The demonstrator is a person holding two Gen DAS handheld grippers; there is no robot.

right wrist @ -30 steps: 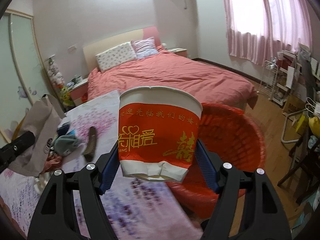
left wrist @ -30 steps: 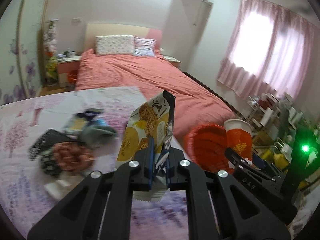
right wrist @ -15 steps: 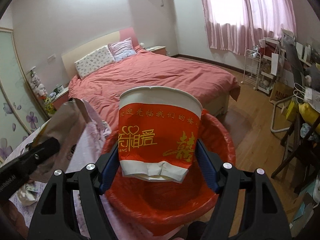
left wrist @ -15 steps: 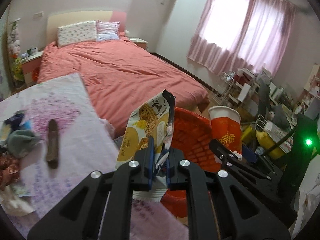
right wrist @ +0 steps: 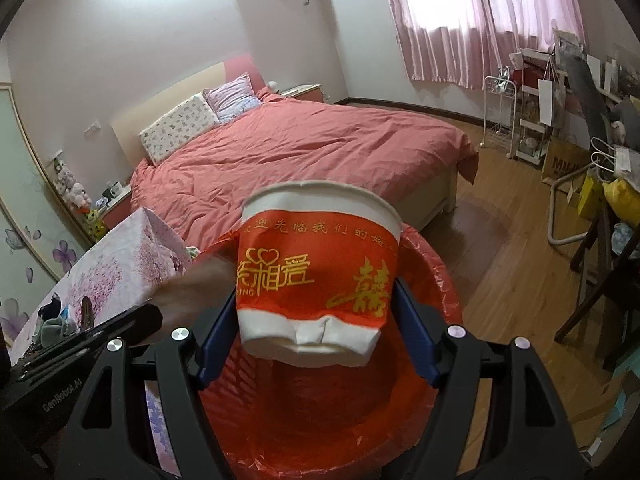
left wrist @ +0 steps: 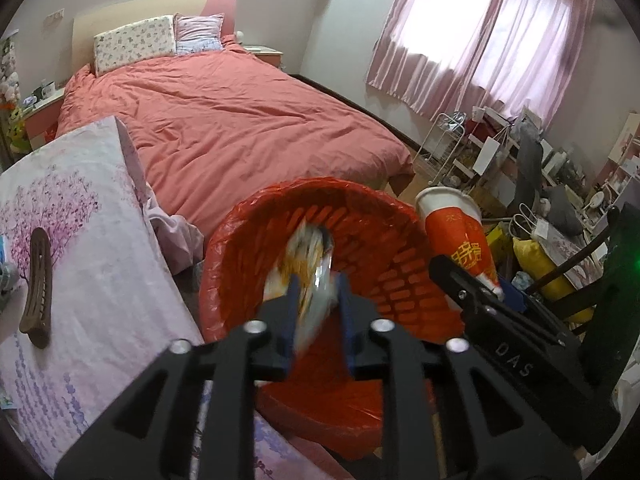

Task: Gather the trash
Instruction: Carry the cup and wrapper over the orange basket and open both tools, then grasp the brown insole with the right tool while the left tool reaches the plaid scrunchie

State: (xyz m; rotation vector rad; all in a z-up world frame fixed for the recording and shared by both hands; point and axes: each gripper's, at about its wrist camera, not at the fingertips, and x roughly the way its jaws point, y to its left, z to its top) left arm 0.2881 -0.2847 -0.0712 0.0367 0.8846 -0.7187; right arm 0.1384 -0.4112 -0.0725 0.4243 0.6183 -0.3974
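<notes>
Over one red bin (left wrist: 392, 264): one wrapper (left wrist: 308, 276), one cup (right wrist: 320, 280)

The right claw (right wrist: 316, 316) grips a crumpled paper cup (right wrist: 318, 276) above the red trash basket (right wrist: 436, 276), beside the tabletop (right wrist: 116, 272).

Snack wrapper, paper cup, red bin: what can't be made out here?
- Snack wrapper, left wrist view: motion-blurred between the left claw fingers; print unreadable, grip unclear.
- Red bin, right wrist view: interior largely hidden behind the paper cup in the right claw.
- Bin's base: cut off by claws in both views.
</notes>
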